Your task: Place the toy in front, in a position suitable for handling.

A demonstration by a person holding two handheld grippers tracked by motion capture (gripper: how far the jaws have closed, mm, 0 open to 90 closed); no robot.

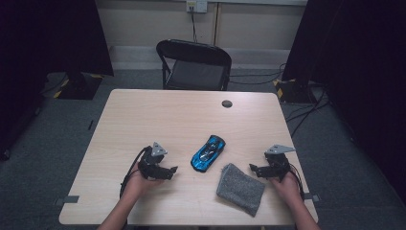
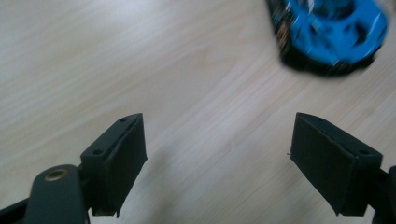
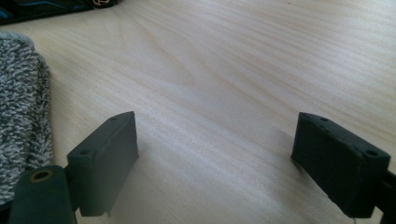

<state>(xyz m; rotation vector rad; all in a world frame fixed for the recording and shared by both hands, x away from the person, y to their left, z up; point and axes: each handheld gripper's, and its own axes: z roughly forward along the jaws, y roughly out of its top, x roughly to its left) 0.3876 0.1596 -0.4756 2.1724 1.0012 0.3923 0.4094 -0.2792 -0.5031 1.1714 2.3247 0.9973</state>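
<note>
L gripper (image 2: 218,154): jaws wide, nothing btwn, bare table (image 1: 158,115) under. R gripper (image 3: 215,158): jaws wide too, empty. Car (image 1: 208,152) sits mid-table, at L gripper's 2 o'clock, nose toward 1. Cloth (image 1: 241,188) just at R gripper's 9, near car's tail. Car prob. light, rigid, glossy, may roll; grip across its flanks. Cloth soft, limp; pinch an edge.

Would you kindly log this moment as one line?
left gripper: open, empty | right gripper: open, empty | toy car: on table | grey cloth: beside car
</note>
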